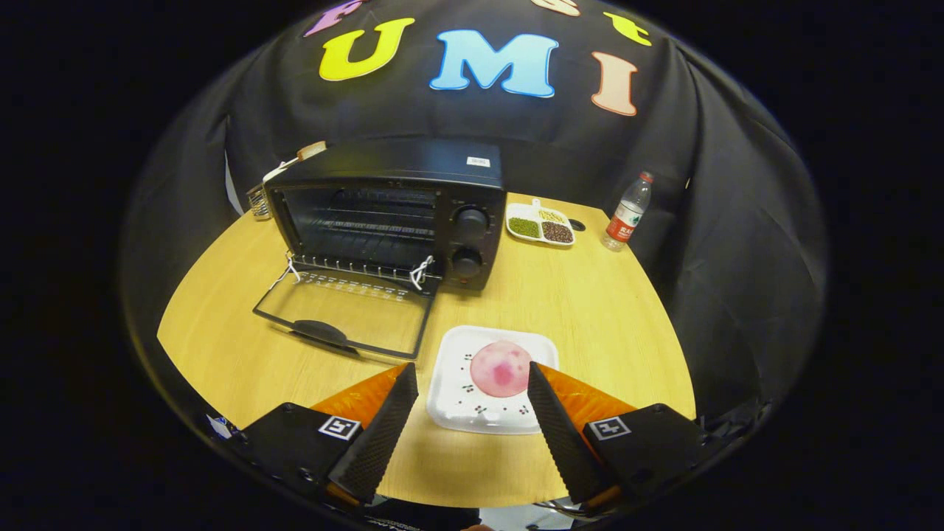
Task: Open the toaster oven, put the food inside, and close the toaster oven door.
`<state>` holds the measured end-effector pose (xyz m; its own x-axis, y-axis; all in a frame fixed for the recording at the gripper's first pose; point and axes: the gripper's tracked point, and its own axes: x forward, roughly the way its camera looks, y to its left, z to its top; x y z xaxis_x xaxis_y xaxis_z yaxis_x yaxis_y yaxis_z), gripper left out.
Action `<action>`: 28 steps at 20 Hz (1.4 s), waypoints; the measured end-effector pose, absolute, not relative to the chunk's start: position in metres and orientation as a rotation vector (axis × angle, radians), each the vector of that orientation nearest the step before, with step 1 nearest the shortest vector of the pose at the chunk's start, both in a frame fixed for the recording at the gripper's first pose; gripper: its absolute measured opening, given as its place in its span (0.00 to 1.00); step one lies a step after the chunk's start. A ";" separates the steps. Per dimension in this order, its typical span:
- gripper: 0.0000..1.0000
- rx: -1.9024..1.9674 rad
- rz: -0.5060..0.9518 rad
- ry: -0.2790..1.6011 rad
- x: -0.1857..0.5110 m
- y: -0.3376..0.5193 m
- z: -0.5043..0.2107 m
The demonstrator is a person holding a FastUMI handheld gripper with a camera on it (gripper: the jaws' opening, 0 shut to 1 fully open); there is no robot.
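Note:
A black toaster oven (391, 210) stands at the back left of the wooden table, its glass door (343, 313) folded down flat onto the tabletop and the wire rack inside exposed. A round pink piece of food (501, 369) lies on a white square plate (457, 402) in front of the oven, to the right of the door. My gripper (472, 376) is open above the table, and the plate sits between and just ahead of its fingertips. The right fingertip (542, 387) overlaps the plate's right edge close to the food. Nothing is held.
A white divided dish (540, 223) of beans stands to the right of the oven. A plastic water bottle (628, 214) stands upright at the far right edge. A metal item (258, 200) sits behind the oven's left side. Bare tabletop (590, 302) lies between oven and plate.

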<state>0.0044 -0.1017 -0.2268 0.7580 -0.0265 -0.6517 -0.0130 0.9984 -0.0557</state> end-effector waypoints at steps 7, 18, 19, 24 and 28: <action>0.97 -0.025 0.084 0.816 0.029 -0.137 -0.254; 0.96 0.044 0.181 0.899 0.049 -0.192 -0.280; 0.96 0.051 0.192 0.902 0.049 -0.194 -0.283; 0.97 0.088 0.219 0.969 0.042 -0.199 -0.310; 0.99 0.086 0.236 1.017 0.037 -0.193 -0.330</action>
